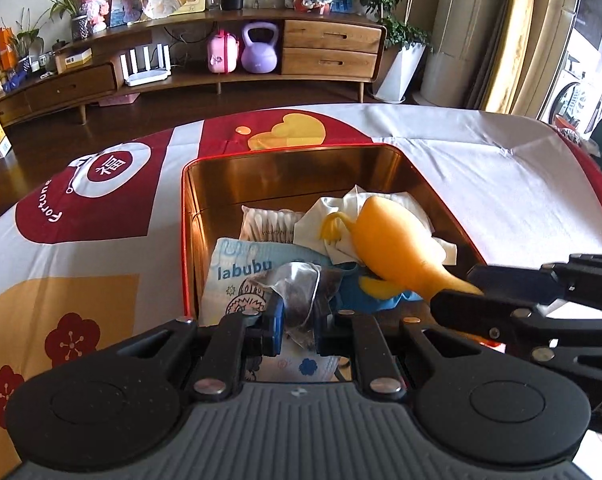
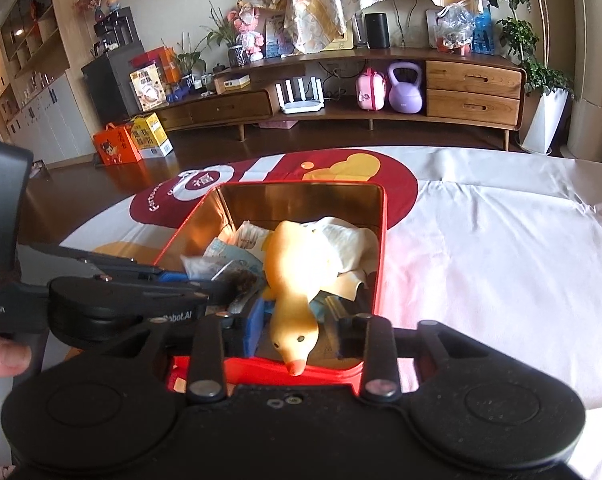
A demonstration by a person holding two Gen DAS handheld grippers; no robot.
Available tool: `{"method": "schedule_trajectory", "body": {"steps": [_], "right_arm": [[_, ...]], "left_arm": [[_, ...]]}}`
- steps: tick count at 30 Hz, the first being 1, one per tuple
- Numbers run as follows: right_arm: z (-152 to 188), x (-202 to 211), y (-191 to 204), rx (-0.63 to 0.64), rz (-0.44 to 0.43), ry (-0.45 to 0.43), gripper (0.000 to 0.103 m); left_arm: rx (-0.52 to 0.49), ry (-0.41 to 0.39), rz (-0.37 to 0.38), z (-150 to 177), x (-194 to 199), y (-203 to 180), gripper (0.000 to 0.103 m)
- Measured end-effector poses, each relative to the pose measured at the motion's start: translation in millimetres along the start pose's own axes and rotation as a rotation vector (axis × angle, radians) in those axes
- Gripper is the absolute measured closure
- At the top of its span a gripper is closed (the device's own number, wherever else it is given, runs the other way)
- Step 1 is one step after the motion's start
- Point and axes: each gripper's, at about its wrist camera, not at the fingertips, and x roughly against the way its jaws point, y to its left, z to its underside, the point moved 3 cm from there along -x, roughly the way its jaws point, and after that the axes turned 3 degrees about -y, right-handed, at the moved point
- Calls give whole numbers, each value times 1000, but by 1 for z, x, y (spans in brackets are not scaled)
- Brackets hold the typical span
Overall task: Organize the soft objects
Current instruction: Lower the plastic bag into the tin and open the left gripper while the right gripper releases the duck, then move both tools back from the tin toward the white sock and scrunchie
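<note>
Left gripper (image 1: 297, 326): jaws closing narrowly on a crinkled clear bag (image 1: 301, 292) with dark contents, pinching it between the blue pads (image 1: 275, 324). The bag is sitting low at the near end of the tin (image 1: 189, 216), directly ahead of the fingers.

Right gripper (image 2: 297, 332): jaws standing part-way apart on either side of the duck (image 2: 293, 280); whether the pads are pressing on its head cannot be told from the right wrist view. In the left wrist view this gripper is reaching in from the right, its tips lying at the duck's narrow end.

Duck: yellow, rubbery, lying stretched along the tin, head and orange beak (image 2: 295, 367) pointing back toward the right gripper and overhanging the tin's near wall; body resting further ahead on the white cloth (image 2: 341, 240).

Tin: red outside, gold inside, lid off, sitting just ahead of both grippers on the tablecloth (image 1: 481, 184).

Contents ahead of the left gripper: a "labubu" tissue pack (image 1: 237, 276) just left of the bag; a packet of cotton swabs (image 1: 269, 222) beyond it; white cloth to the far right under the duck; something blue (image 1: 357, 296) beneath the duck, its kind unclear.

Tablecloth: white with red and yellow prints, lying under the tin.
</note>
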Motion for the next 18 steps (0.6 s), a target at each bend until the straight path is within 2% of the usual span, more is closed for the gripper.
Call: {"method": "schedule_trajectory", "body": {"steps": [4,10,13,14,15,18], "right_arm": [[0,6,-1,-2,0,-2,65],[-2,19,-2,-20,-5,-11,60],[-3,28,-2,-23,-8,-19,58],[-3,31,-1,-22,-8,-22,57],[-3,35,-1,-22,-9,-26,55],[-3,46,0,-21,-10,-39,49]], "left_arm": [[-6,11,-2,3,3,-2,88],[-3,-8,-7,3,16,-3,78],[8,-24,0,3,27,-3,60],[12,-32,1,3,30,-3,44],[13,-42,-1,3,34,-3,37],[25,-59,3,4,46,-3,37]]}}
